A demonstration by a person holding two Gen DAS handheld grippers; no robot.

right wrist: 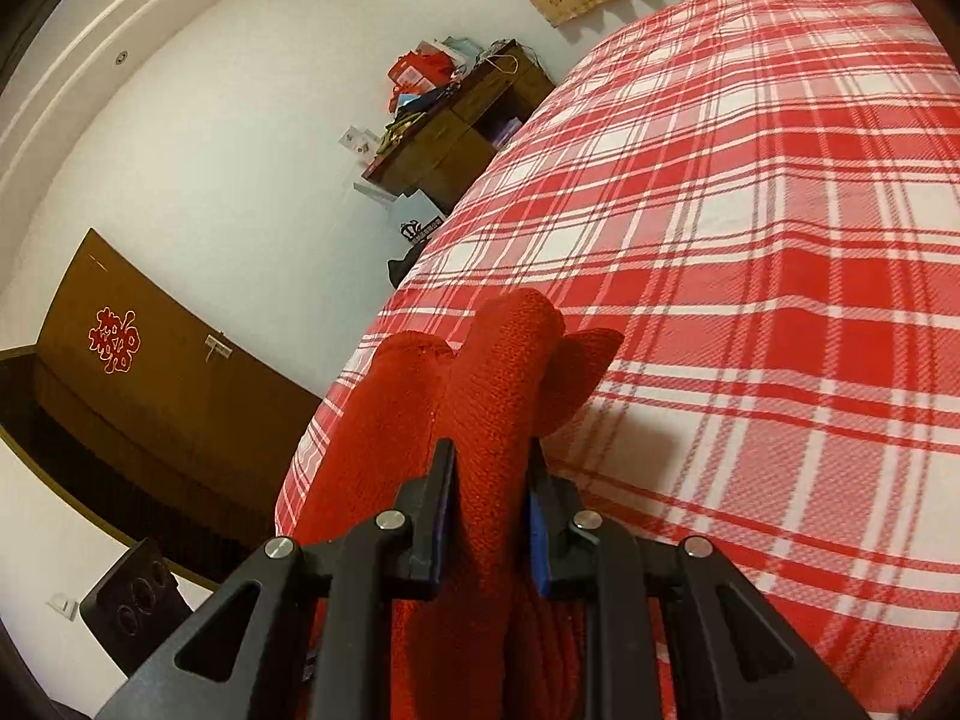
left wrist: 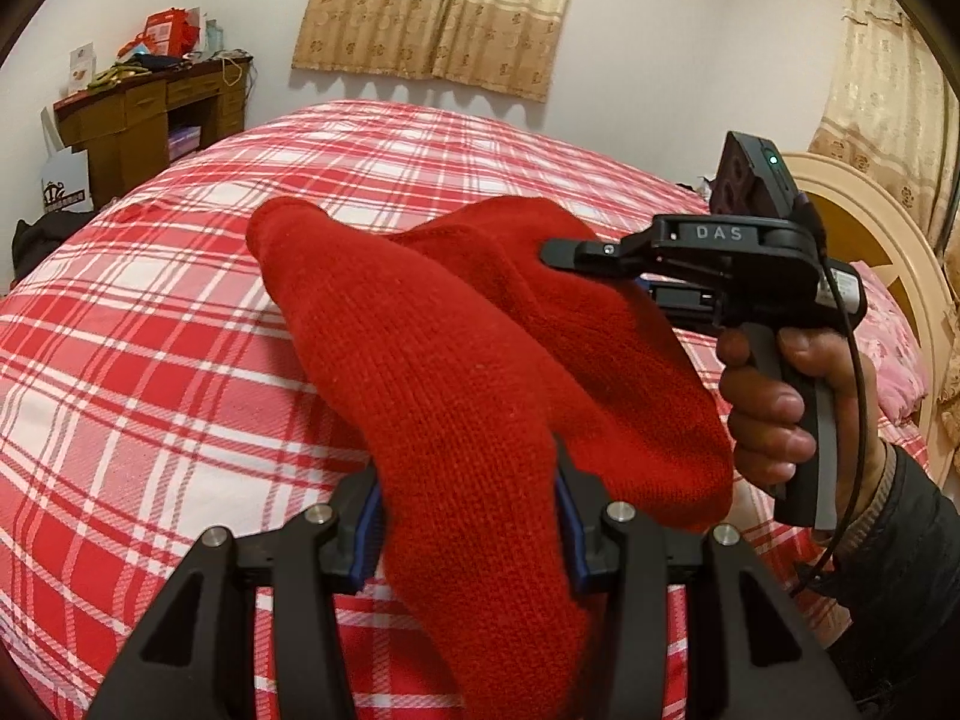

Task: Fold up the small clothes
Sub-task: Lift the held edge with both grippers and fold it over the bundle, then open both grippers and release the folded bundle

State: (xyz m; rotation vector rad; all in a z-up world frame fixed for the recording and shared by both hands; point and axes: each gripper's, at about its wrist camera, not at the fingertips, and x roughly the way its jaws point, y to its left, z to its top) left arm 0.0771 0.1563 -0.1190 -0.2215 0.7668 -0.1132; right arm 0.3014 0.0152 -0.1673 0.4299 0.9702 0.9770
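The left gripper (left wrist: 468,516) has its jaws clamped on a red knit (left wrist: 456,360), which is lifted above the plaid bed (left wrist: 150,324). At 3 o'clock in the left view, the right gripper (left wrist: 564,255), in a hand (left wrist: 774,402), pinches the knit's other part narrowly.
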